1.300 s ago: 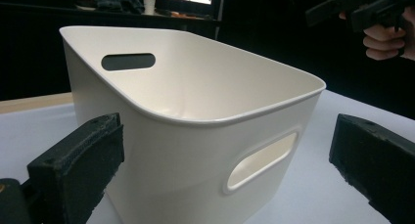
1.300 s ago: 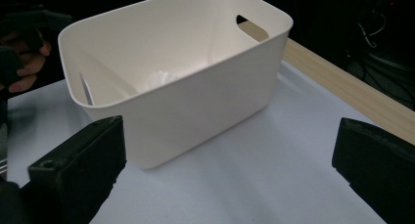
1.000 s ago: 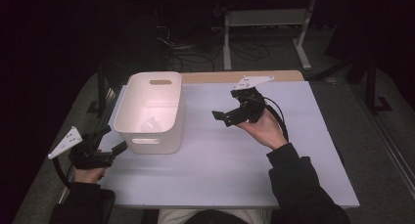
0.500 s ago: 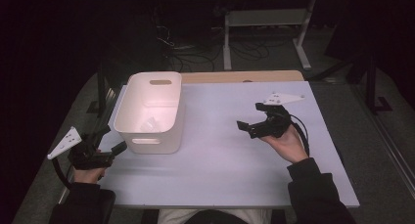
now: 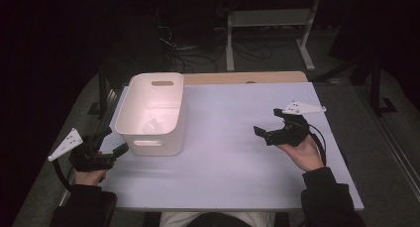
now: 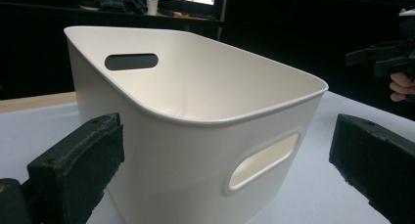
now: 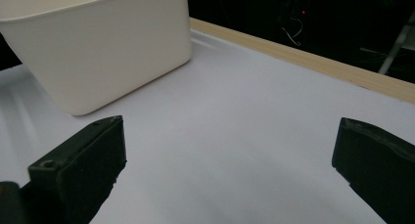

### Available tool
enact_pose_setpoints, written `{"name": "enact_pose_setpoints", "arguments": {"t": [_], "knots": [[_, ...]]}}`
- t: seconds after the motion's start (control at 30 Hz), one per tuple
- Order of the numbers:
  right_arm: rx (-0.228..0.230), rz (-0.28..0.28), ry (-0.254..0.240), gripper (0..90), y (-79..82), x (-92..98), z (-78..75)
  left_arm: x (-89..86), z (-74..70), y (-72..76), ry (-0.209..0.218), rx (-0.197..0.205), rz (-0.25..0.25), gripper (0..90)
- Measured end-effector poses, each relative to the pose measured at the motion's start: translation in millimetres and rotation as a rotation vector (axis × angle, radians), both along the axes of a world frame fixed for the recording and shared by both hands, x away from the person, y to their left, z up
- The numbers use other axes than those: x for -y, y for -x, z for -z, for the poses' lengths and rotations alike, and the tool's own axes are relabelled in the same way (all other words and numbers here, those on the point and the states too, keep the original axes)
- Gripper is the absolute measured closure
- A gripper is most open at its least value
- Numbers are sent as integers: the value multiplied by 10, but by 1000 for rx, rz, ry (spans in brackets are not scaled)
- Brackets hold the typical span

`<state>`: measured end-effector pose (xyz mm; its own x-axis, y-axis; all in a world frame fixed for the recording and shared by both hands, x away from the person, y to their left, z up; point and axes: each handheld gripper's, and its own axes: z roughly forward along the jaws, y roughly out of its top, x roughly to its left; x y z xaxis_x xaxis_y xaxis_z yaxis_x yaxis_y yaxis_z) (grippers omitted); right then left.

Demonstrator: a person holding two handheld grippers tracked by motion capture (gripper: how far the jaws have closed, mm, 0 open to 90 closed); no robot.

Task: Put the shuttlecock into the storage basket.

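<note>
White plastic storage bin (image 5: 153,113), handle slots cut in its end walls, stands upright on the counter (image 5: 228,152); left claw (image 5: 111,142) gapes near it, right claw (image 5: 262,133) apart too.

Right gripper (image 5: 265,134): moved from mid-tabletop beside the white bin (image 5: 152,113), out to the right side and nearer the person. Now well apart from the bin. Its hand (image 5: 300,152) has drawn back with it, forearm now lying along the right near edge of the tabletop (image 5: 233,172).
</note>
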<state>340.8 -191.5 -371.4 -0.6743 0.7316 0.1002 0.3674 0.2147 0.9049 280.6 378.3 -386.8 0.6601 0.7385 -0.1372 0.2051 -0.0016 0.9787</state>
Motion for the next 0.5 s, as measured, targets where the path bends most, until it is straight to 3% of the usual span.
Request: {"name": "enact_pose_setpoints", "arguments": {"t": [0.5], "knots": [[36, 32, 23, 0, 143, 149, 129, -4, 2, 1, -2, -5, -2, 0]]}}
